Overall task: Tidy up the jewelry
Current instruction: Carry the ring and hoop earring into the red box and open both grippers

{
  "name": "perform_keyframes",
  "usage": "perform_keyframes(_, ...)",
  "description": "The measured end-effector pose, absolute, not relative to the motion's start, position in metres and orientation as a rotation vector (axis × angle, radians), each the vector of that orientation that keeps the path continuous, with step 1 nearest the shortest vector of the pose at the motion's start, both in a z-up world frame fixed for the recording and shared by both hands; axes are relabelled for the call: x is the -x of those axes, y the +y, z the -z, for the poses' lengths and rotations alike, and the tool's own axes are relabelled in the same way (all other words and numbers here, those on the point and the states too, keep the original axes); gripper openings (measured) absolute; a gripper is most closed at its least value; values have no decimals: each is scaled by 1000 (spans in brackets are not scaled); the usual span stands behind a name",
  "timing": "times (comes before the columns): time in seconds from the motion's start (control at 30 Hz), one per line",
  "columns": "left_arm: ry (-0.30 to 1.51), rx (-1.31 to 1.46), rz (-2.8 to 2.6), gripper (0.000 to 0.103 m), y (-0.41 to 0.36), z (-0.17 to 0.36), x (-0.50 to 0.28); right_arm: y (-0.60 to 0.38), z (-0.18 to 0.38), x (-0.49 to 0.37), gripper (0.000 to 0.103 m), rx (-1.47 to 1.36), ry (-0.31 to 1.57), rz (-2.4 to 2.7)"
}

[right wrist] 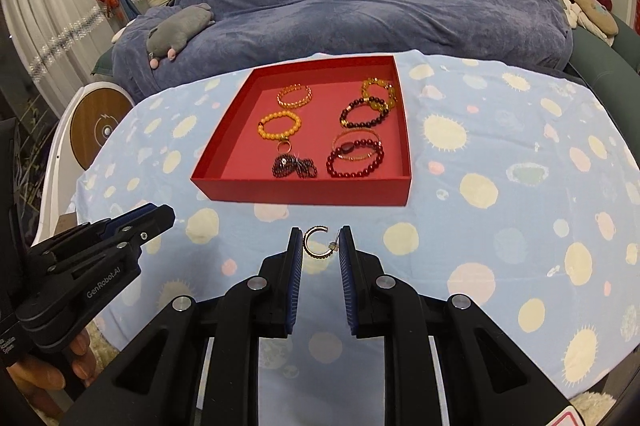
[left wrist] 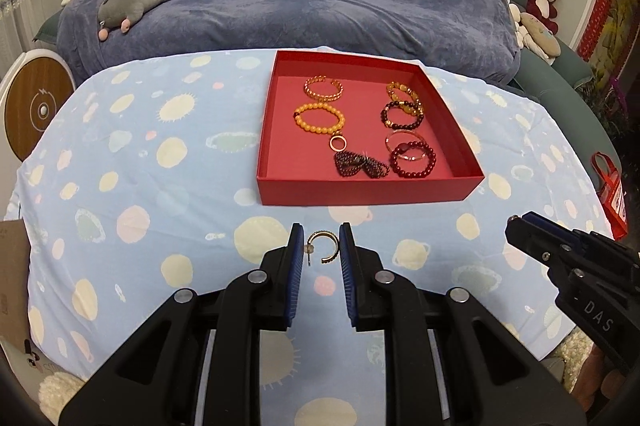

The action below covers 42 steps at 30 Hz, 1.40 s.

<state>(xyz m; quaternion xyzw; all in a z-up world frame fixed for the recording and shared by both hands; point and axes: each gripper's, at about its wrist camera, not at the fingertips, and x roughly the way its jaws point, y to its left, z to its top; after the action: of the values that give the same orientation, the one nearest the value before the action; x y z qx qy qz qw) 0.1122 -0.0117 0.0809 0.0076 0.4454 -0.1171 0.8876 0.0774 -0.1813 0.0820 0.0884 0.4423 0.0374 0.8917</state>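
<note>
Two sets of tongs sit before the red tray (left wrist: pixel 360 192), each parted narrowly. Left tongs (left wrist: pixel 320 246) frame a gold hoop earring (left wrist: pixel 323 246) on the table (left wrist: pixel 140 186), untouched; right tongs (right wrist: pixel 320 246) frame another gold hoop earring (right wrist: pixel 316 242). Bracelets (left wrist: pixel 320 118) lie inside the tray.

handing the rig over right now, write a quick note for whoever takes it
Left tongs: open, a gold hoop earring lies between the tips on the tablecloth, not gripped.
Right tongs: open, a second hoop earring lies between the tips, not gripped.
Done: bracelets and a dark beaded piece are in the red box.
Left: grip both earrings and put them in the box.
</note>
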Motion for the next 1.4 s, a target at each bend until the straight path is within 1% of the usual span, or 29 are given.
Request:
perform_keyframes(0.23, 905, -48, 263, 18, -32, -96, -151, -178, -102, -116, 17, -150, 868, -100)
perform_keyframes(0.57, 886, -43, 256, 18, -49, -97, -212, -184, -104, -178, 17, -144, 846, -101)
perform_keyframes(0.73, 897, -62, 243, 18, -58, -84, -243, -182, -94, -214, 17, -118, 856, -95)
perform_keyframes(1.0, 961, -37, 210, 18, -55, -48, -282, -173, -64, -256, 18, -75, 912, -98)
perform_keyframes(1.2, 997, -23, 202, 18, -51, -31, -291, -170, -44, -268, 18, -70, 953, -95)
perform_keyframes(1.4, 1000, -26, 201, 18, -52, -27, -292, -171, -33, -270, 18, -76, 982, -87)
